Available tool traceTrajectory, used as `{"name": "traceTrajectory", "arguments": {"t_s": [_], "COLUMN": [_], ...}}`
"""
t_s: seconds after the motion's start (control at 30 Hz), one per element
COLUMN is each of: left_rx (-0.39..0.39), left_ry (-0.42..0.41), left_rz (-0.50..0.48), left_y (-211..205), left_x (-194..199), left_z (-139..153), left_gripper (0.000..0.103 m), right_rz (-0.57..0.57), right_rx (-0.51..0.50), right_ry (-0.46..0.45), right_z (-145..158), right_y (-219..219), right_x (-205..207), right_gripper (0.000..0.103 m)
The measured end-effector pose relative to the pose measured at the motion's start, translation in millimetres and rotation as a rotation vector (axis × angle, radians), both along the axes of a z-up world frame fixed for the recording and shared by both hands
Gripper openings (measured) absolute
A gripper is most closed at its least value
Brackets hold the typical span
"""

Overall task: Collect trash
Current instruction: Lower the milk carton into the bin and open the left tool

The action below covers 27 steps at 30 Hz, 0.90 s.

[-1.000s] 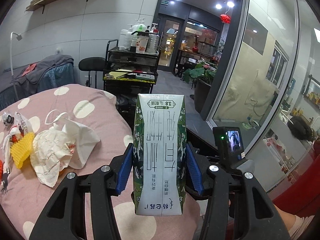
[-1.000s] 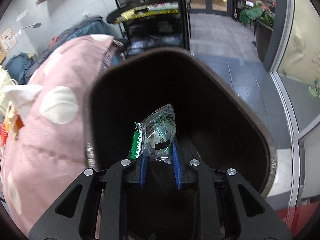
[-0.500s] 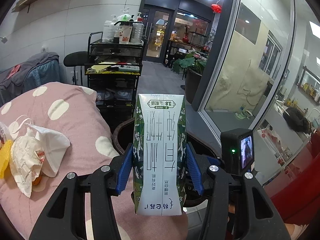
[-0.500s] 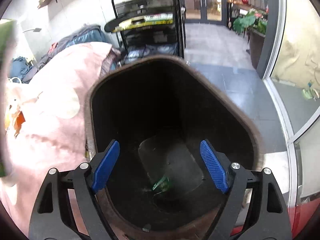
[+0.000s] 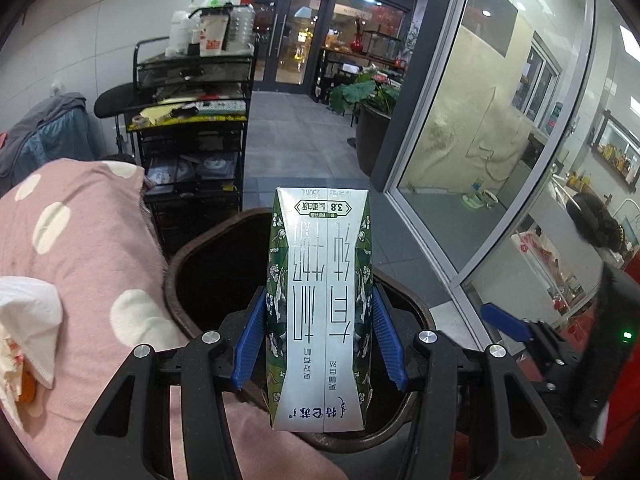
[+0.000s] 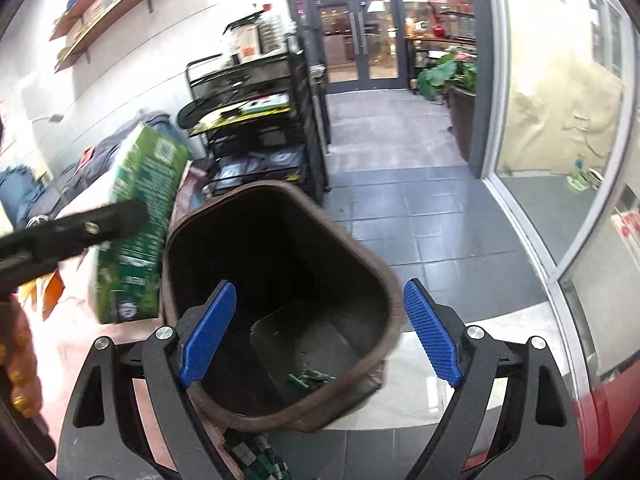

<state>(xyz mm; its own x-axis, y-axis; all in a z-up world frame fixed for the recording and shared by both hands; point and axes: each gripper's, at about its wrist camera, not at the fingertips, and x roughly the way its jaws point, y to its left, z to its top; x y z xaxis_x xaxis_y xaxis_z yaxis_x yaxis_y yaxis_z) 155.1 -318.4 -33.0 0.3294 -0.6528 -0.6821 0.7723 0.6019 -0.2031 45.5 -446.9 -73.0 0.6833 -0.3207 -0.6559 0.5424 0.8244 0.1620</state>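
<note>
My left gripper (image 5: 320, 334) is shut on a green and white milk carton (image 5: 320, 304), which stands upside down between the blue pads. The carton hangs over the near rim of a dark brown trash bin (image 5: 192, 256). From the right wrist view the same milk carton (image 6: 140, 216) shows at the left of the trash bin (image 6: 384, 280), with the left gripper's black finger across it. My right gripper (image 6: 316, 332) is open above the bin with nothing between its fingers. A crumpled green wrapper (image 6: 310, 379) lies on the bin's floor.
A pink polka-dot cover (image 5: 72, 248) lies left of the bin, with crumpled white paper (image 5: 28, 320) on it. Behind the bin stands a black wire cart (image 5: 192, 128) with bottles on top. A glass wall (image 5: 500, 152) runs along the right, over grey floor tiles (image 6: 400, 216).
The right gripper opened and let the green wrapper fall into the bin, then rose. The left gripper carried the milk carton rightward from the pink cover to over the bin's rim.
</note>
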Motion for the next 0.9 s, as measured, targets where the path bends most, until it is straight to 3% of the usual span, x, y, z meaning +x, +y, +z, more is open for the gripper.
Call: {"name": "traceTrajectory", "arguments": {"t_s": [0.4,0.9], "left_rx": [0.122,0.283], "left_ry": [0.123,0.173], "left_rz": [0.012,0.029], "left_y": [-39.9,-57.8], "left_x": [18.0,23.9], "left_z": [-44.6,-93.0], "left_gripper": [0.050,0.052], "right_rz": [-0.125,-0.098], "right_rx": [-0.018,0.003], "right_ry": [-0.022,-0.015], "right_z": [5.4,2.8], "right_y": [-29.5,-26.2], "right_x": [-30.8,-31.9], "right_gripper": [0.085,0.085]}}
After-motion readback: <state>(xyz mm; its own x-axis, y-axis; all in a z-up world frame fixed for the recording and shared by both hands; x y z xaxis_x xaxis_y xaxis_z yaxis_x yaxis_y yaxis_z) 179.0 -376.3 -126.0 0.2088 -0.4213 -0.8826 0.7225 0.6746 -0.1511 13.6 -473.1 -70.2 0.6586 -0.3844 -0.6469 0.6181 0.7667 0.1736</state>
